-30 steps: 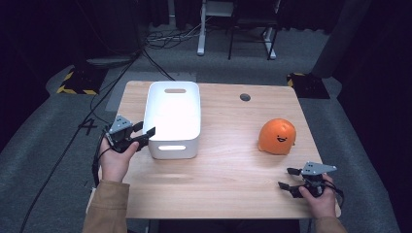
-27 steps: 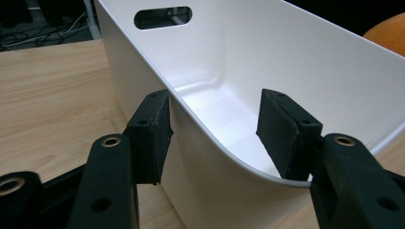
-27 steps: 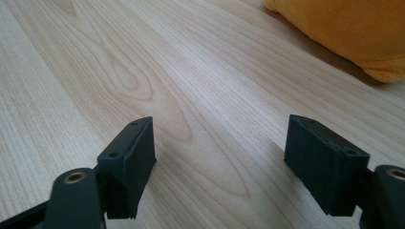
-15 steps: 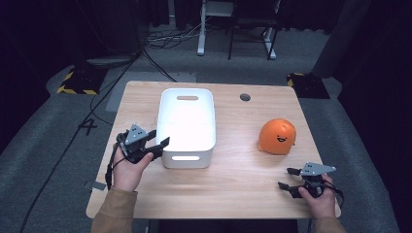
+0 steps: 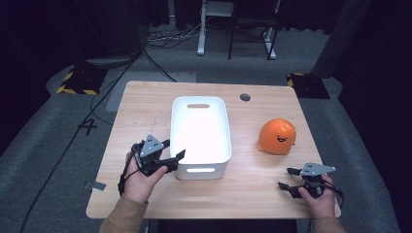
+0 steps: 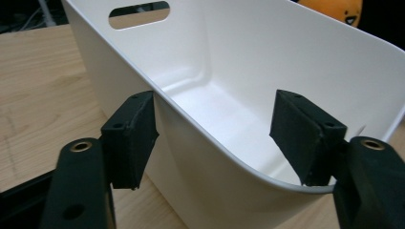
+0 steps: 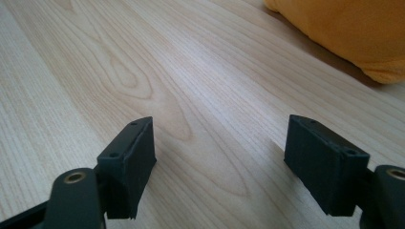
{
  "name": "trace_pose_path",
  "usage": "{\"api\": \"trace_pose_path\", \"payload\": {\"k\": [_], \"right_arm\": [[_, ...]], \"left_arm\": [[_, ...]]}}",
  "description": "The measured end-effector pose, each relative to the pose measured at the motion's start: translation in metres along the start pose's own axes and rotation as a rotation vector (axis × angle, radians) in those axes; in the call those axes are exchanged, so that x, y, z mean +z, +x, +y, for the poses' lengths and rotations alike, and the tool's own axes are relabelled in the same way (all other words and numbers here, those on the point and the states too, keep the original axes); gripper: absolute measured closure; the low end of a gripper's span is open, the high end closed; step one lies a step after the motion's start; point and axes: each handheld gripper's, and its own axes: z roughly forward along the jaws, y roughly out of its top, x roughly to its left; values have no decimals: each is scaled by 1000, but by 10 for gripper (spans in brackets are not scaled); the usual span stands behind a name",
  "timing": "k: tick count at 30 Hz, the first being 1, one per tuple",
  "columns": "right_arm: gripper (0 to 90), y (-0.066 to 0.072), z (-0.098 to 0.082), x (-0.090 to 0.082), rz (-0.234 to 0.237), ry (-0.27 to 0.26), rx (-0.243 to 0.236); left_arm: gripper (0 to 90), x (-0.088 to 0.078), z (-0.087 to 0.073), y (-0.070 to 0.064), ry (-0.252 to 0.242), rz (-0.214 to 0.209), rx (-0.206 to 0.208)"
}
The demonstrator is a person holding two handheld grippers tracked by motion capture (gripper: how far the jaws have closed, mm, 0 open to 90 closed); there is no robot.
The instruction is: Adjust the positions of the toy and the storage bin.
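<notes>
A white plastic bin (image 5: 200,101) with handle slots stands near the middle of the wooden table (image 5: 145,102), empty inside. My left gripper (image 5: 175,148) is at the bin's near left corner. Its jaws straddle the bin wall (image 6: 200,181), one pad outside and one inside. They have just been opening, and the inner pad (image 6: 305,133) stands clear of the wall. An orange plush toy with a smiling face (image 5: 278,137) lies right of the bin and is seen past its rim (image 6: 334,8). My right gripper (image 5: 285,177) rests open near the front right edge, with only bare wood between its jaws (image 7: 219,162) and the toy (image 7: 344,28) just beyond.
A round cable hole (image 5: 245,97) sits in the table's far edge. Bare wood lies left of the bin and in front of it. Beyond the table are carpet, cables (image 5: 160,39) and desk legs (image 5: 200,29).
The left gripper slid the bin to the right and nearer to the table's middle, then its jaws opened off the bin wall. The right gripper and the orange toy kept still.
</notes>
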Motion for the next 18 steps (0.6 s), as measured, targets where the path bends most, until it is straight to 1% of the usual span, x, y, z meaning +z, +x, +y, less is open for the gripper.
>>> {"api": "trace_pose_path", "payload": {"k": [2,4,5,7,8,10,11,12,13,16,18], "right_arm": [[262,0,0,0,1,0,0],[262,0,0,0,0,0,0],[262,0,0,0,0,0,0],[262,0,0,0,0,0,0],[262,0,0,0,1,0,-1],[262,0,0,0,0,0,0],[262,0,0,0,0,0,0],[262,0,0,0,0,0,0],[262,0,0,0,0,0,0],[262,0,0,0,0,0,-1],[262,0,0,0,0,0,-1]], "left_arm": [[290,1,-1,-6,8,-17,3],[265,1,-1,-12,22,-18,14],[258,1,-1,-12,22,-18,14],[255,0,0,-18,30,-11,23],[255,-1,-1,-24,39,-9,27],[255,-1,-1,-29,41,-6,31],[255,-2,-1,-31,48,-9,39],[255,-2,-1,-31,48,-9,39],[255,-2,-2,-36,46,-10,45],[255,-2,-2,-40,51,-19,47],[256,-3,-3,-45,61,-38,71]]}}
